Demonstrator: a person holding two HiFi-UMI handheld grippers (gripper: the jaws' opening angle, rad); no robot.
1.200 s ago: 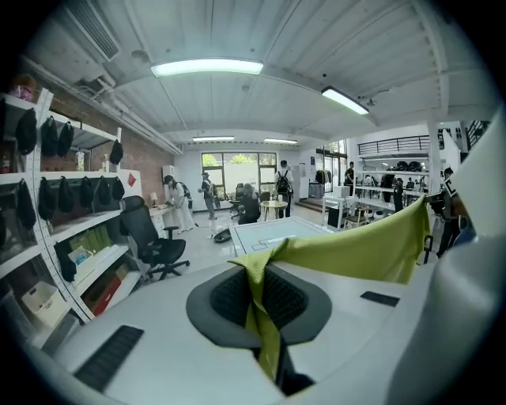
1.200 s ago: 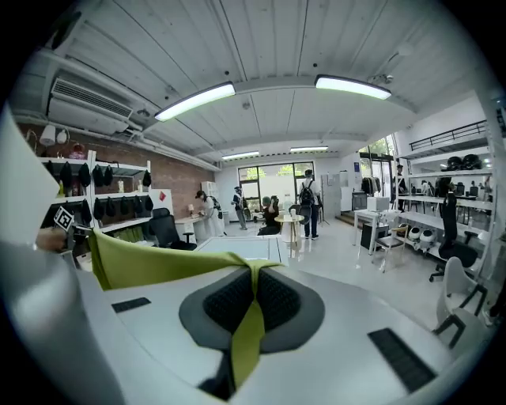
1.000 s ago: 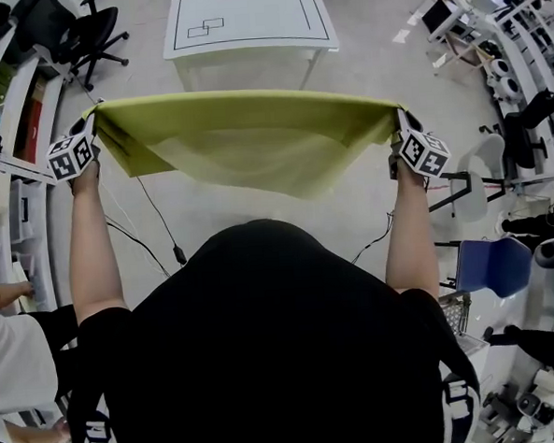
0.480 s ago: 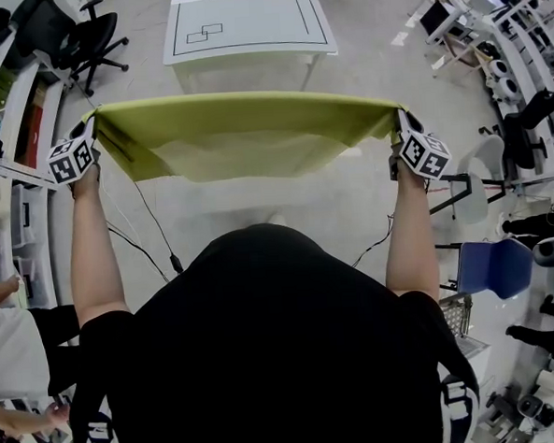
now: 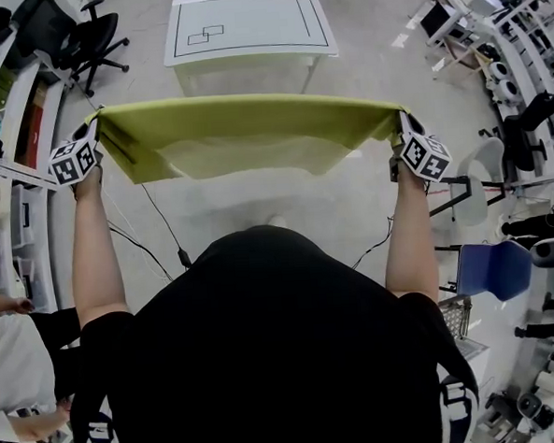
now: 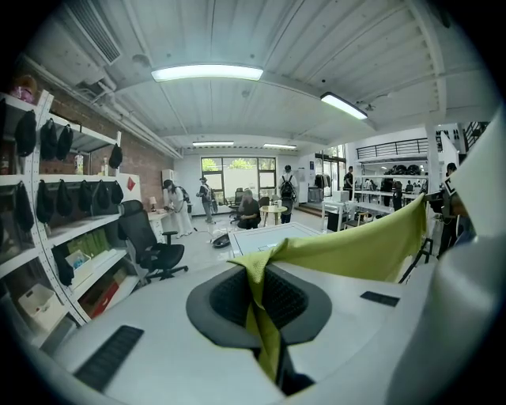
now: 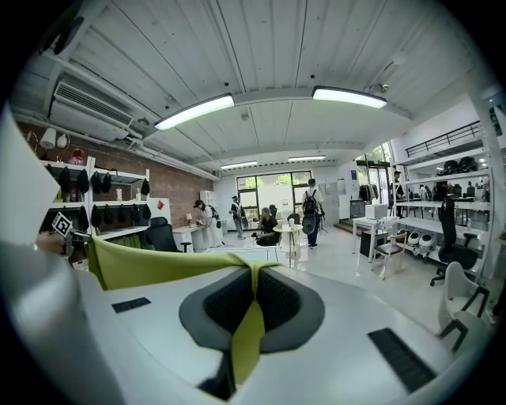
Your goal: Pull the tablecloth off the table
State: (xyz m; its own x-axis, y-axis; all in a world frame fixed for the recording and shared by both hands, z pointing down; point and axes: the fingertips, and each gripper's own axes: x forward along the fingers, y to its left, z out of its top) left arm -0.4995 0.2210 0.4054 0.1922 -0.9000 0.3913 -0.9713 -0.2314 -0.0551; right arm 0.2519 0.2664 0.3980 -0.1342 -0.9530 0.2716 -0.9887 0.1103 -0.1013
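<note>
The yellow-green tablecloth (image 5: pixel 244 134) hangs in the air, stretched wide between my two grippers and clear of the table. My left gripper (image 5: pixel 91 120) is shut on its left corner, and my right gripper (image 5: pixel 400 119) is shut on its right corner. In the left gripper view a fold of the cloth (image 6: pixel 348 253) runs into the closed left gripper (image 6: pixel 257 278). The right gripper view shows the cloth (image 7: pixel 150 265) pinched the same way in the right gripper (image 7: pixel 251 289). The white table (image 5: pixel 248 49), bare and marked with black lines, stands beyond the cloth.
A black office chair (image 5: pixel 88 35) and shelving stand at the far left. A blue chair (image 5: pixel 490 266) and desks with equipment fill the right side. A cable (image 5: pixel 165 232) lies on the floor below the cloth. Another person (image 5: pixel 13 344) sits at my left.
The cloth's hanging lower edge has swung up and now sags less than a second ago. Both grippers hold their places and stay shut on the corners.
</note>
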